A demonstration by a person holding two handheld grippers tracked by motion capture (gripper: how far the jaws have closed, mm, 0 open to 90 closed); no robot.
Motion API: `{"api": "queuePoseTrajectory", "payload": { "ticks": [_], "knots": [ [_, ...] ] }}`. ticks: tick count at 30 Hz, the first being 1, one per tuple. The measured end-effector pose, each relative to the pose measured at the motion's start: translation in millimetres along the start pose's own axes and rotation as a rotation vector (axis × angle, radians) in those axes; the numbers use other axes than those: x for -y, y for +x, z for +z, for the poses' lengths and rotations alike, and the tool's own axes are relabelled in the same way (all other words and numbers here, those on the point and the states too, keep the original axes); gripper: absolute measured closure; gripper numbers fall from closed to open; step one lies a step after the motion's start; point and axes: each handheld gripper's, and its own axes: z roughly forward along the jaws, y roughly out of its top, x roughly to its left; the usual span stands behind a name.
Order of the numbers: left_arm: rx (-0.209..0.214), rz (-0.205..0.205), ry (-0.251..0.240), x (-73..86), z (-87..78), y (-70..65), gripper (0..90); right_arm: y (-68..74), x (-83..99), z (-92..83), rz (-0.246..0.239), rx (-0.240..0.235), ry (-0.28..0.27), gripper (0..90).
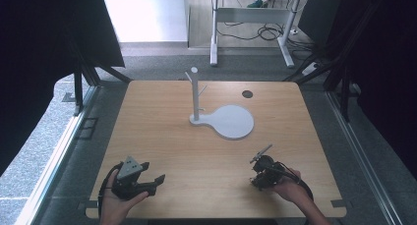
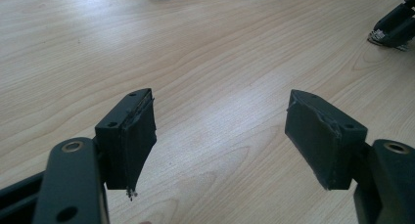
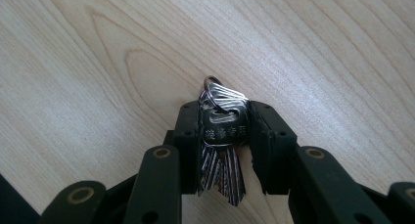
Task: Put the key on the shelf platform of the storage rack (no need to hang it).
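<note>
At lower left of the high view, the left gripper [image 1: 150, 178] is matte black with a grey three-cornered plate on top and a black cable; its flat pads [image 2: 132, 136] look tape-wrapped, with brass-ringed pivot holes on the linkage; the right gripper [image 3: 225, 131] matches, black, small screw holes beside its pads.

We see a bunch of silver keys [image 3: 222, 141] on a thin metal ring [image 3: 214, 89], the ring at the far end and the toothed blades fanning back toward the camera. The front key bears stamped characters (too small to read). The bunch sits just above the wooden table [image 3: 98, 62].
</note>
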Motion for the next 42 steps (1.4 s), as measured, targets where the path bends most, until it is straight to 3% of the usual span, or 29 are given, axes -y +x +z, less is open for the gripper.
{"api": "queuePoseTrajectory", "payload": {
  "ticks": [19, 42],
  "knots": [
    [0.005, -0.002, -0.005, -0.5, -0.4, 0.6, 27.4, -3.2, -0.6, -32.2, -0.009, 0.022, -0.038, 67.6],
    [0.004, -0.002, -0.006, -0.7, -1.7, 1.1, 27.4, -14.2, -15.9, -70.3, -0.014, 0.075, -0.108, 67.7]
  ]
}}
